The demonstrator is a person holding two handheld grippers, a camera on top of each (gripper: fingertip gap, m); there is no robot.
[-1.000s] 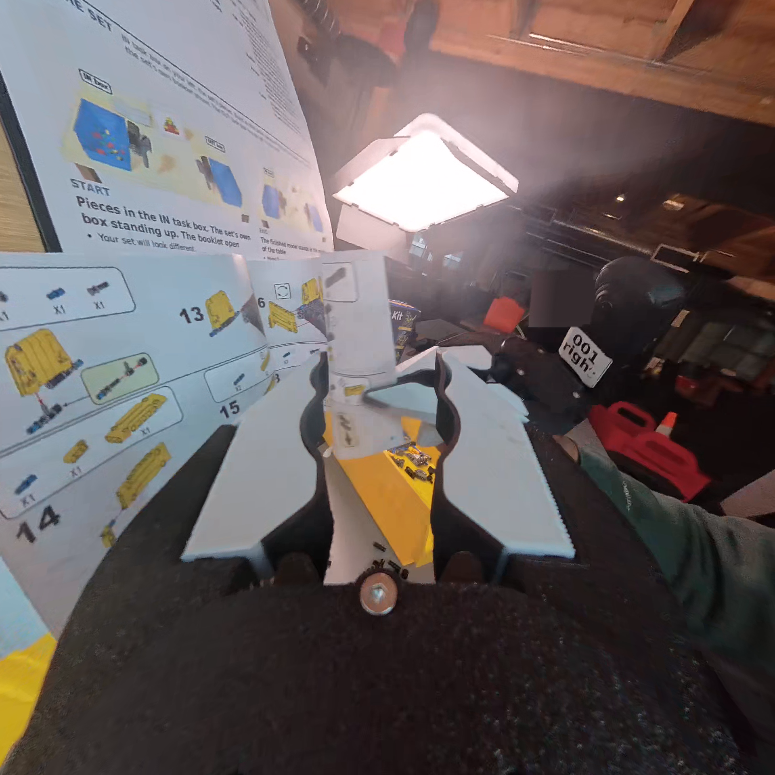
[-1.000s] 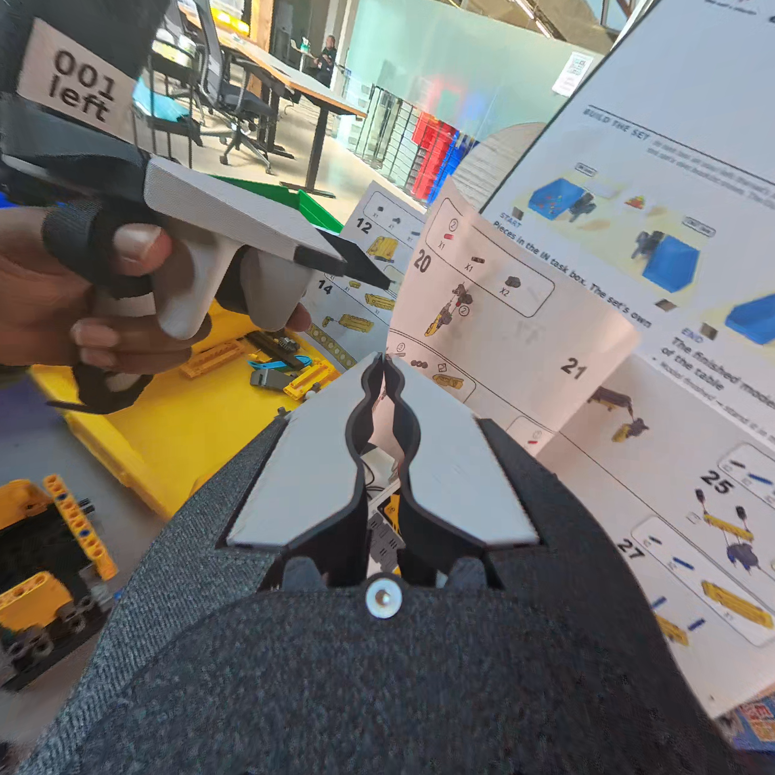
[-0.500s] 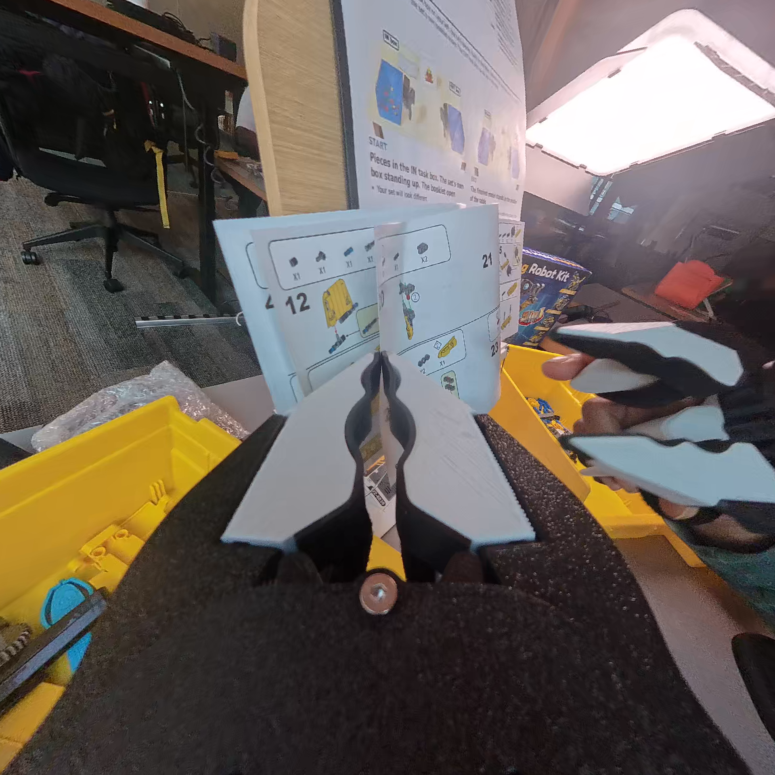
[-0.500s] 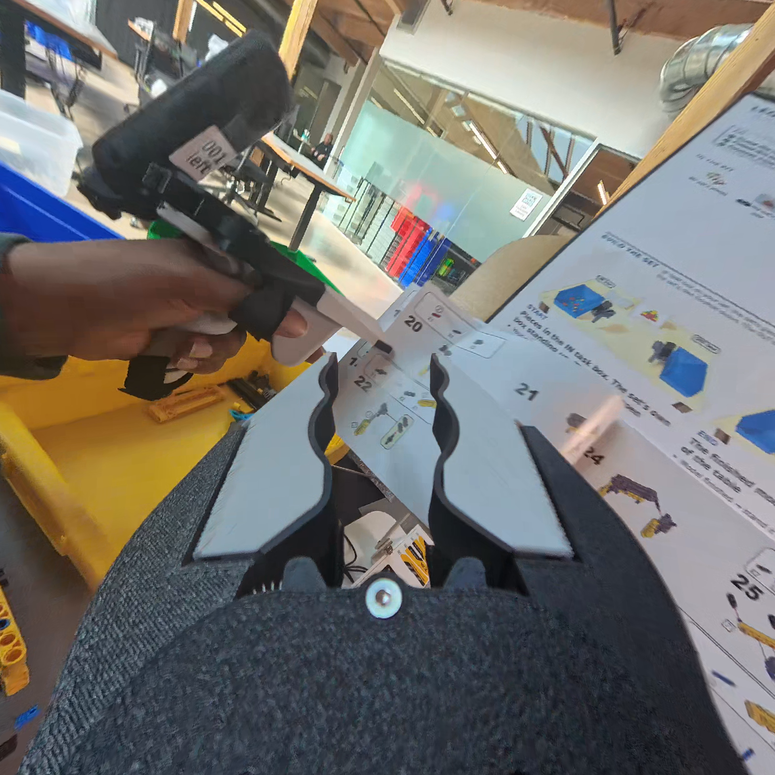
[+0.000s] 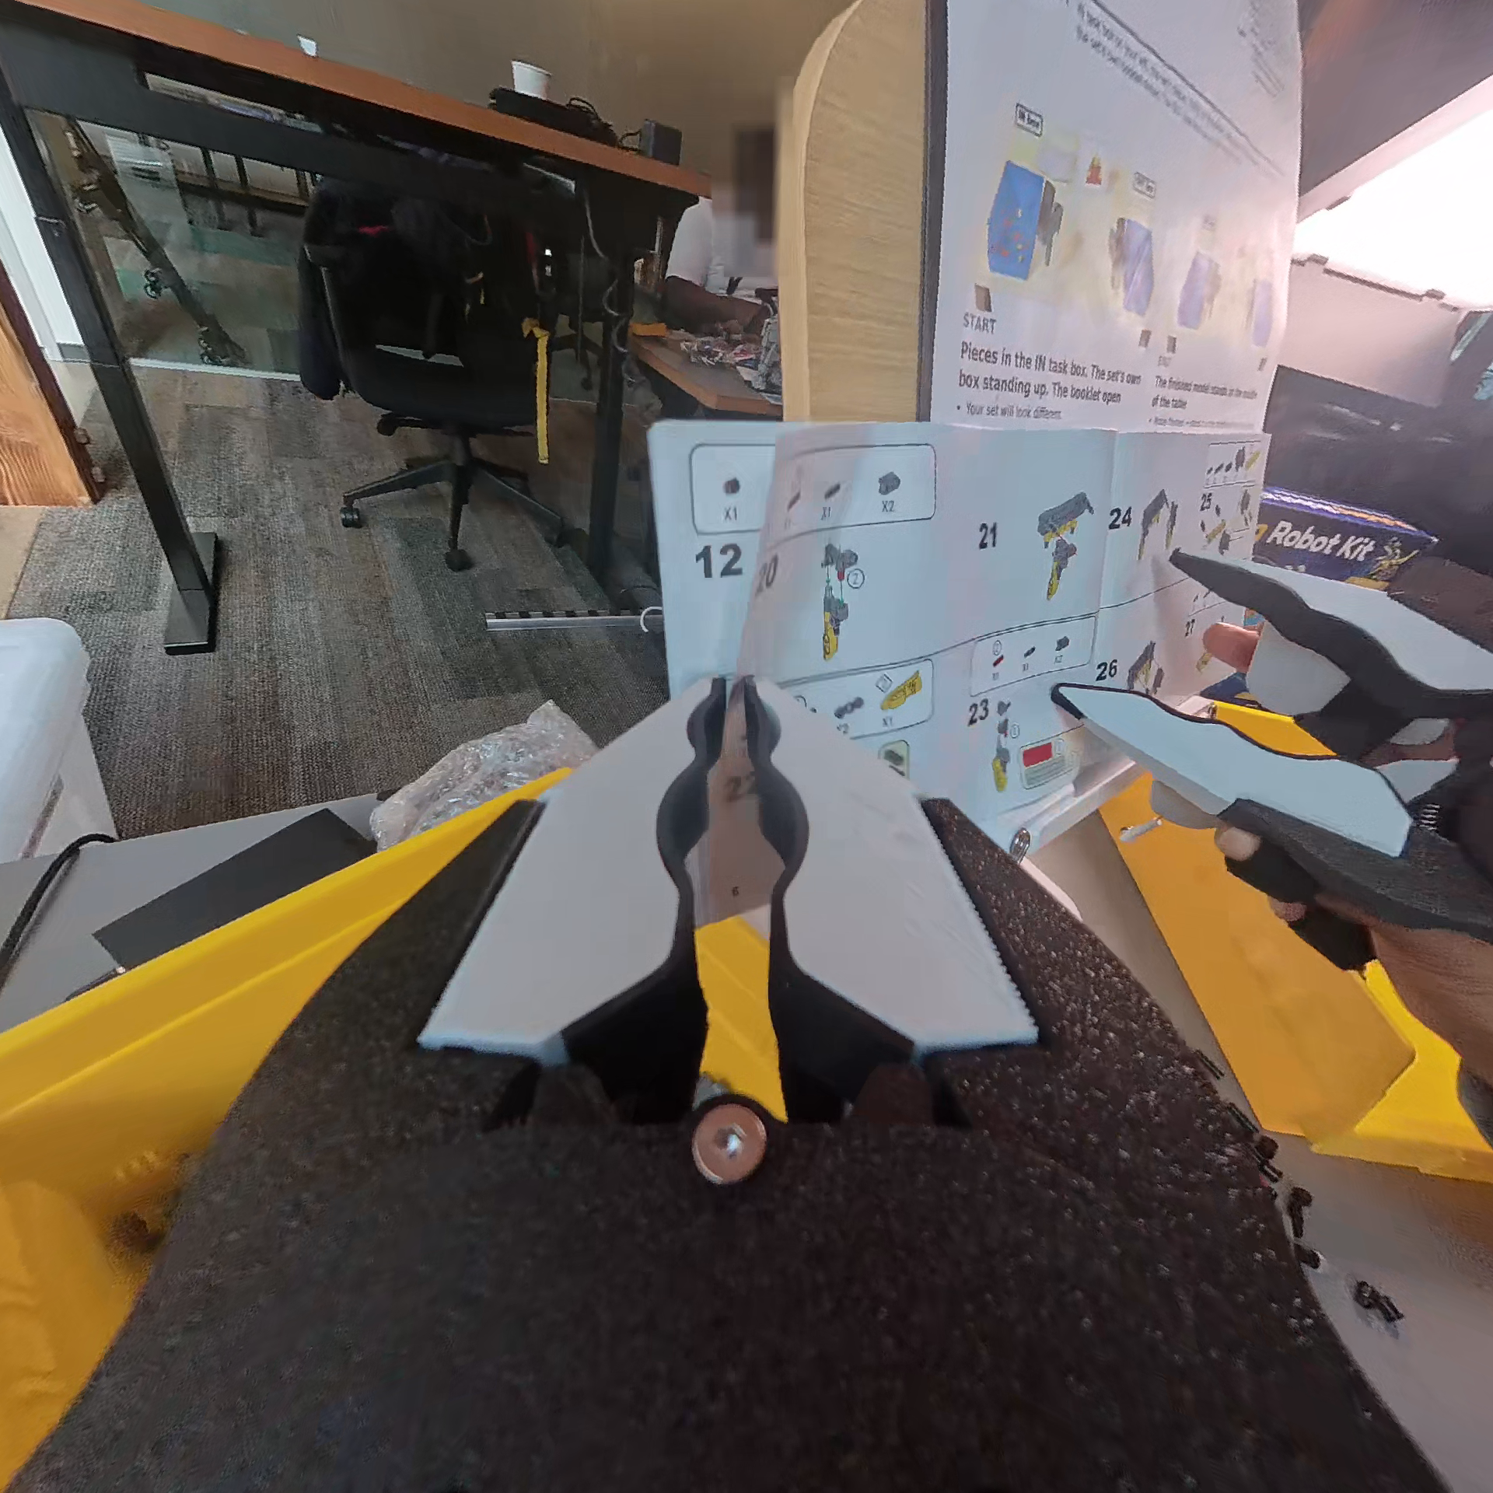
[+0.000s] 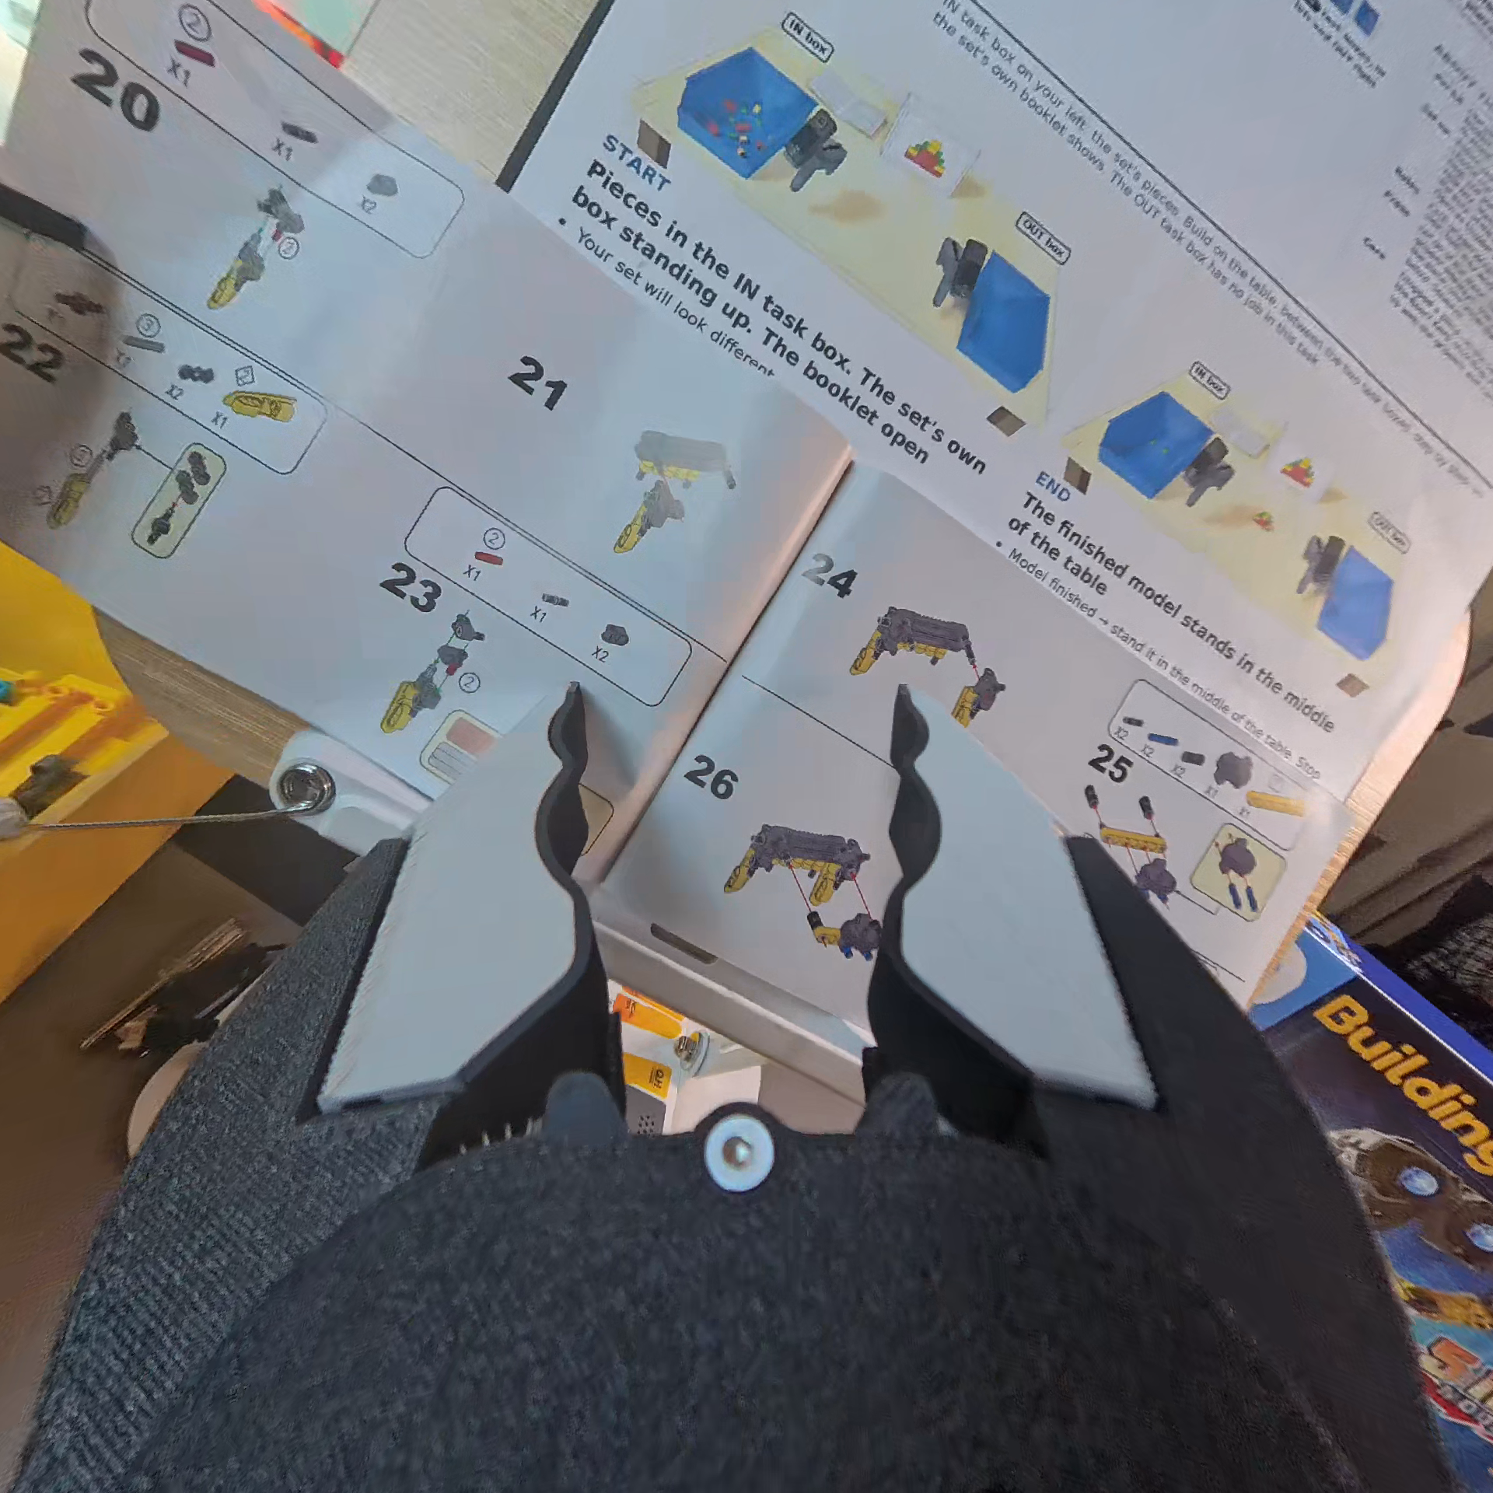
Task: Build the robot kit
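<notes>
**opA:** Office carpet and a desk behind on my left cam. left gripper (image 5: 731,687) has its fingers pinched on a page edge of the instruction booklet (image 5: 929,565); yellow bin (image 5: 202,1026) below.

**opB:** Right cam: right gripper (image 6: 735,699) fingers spread, holding nothing, booklet (image 6: 565,452) just past the tips, kit box (image 6: 1414,1131) to their right.

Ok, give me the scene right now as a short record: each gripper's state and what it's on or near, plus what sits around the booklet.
left gripper: shut on a page of the booklet, pinching its edge
right gripper: open, holding nothing, close in front of the booklet's open spread
booklet: propped upright on a white stand
behind booklet: large instruction sheet on a board
left of booklet: yellow bin
right of booklet: blue kit box
</notes>
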